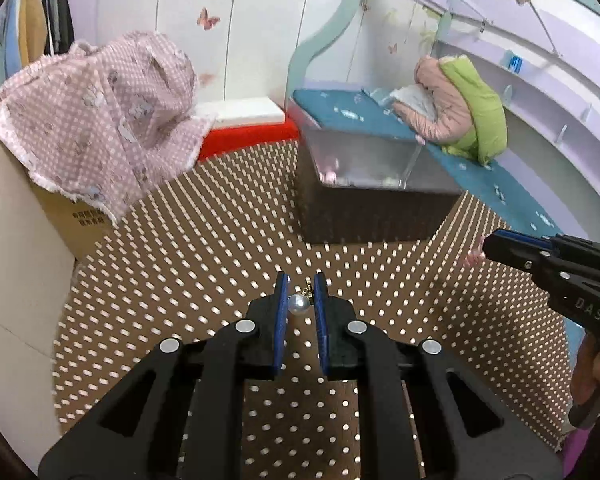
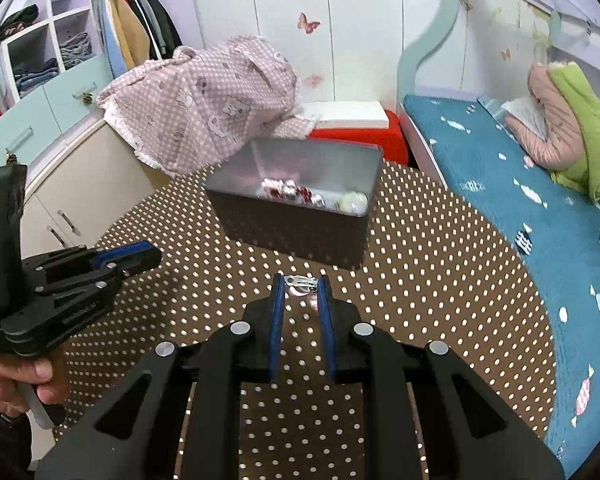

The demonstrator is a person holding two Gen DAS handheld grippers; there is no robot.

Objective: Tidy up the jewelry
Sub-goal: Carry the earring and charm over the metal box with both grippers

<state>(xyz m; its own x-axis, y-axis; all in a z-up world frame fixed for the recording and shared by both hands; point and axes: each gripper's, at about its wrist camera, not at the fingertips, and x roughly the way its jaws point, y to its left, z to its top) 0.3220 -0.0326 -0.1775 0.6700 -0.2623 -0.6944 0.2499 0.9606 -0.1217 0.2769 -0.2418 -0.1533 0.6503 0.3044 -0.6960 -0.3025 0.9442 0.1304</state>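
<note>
Your left hand-held gripper pinches a pearl earring w/ jaws nearly closed above the dotted table, your right hand-held gripper, marked "DAS", clamps a silver hair clip near the tin box.

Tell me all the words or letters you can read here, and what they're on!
"DAS" – on the right claw's black body, seen in the left wrist view.
Chinese print on the cardboard box: too blurred to read.
White lettering on the left claw's body, in the right wrist view: too small to read.
</note>
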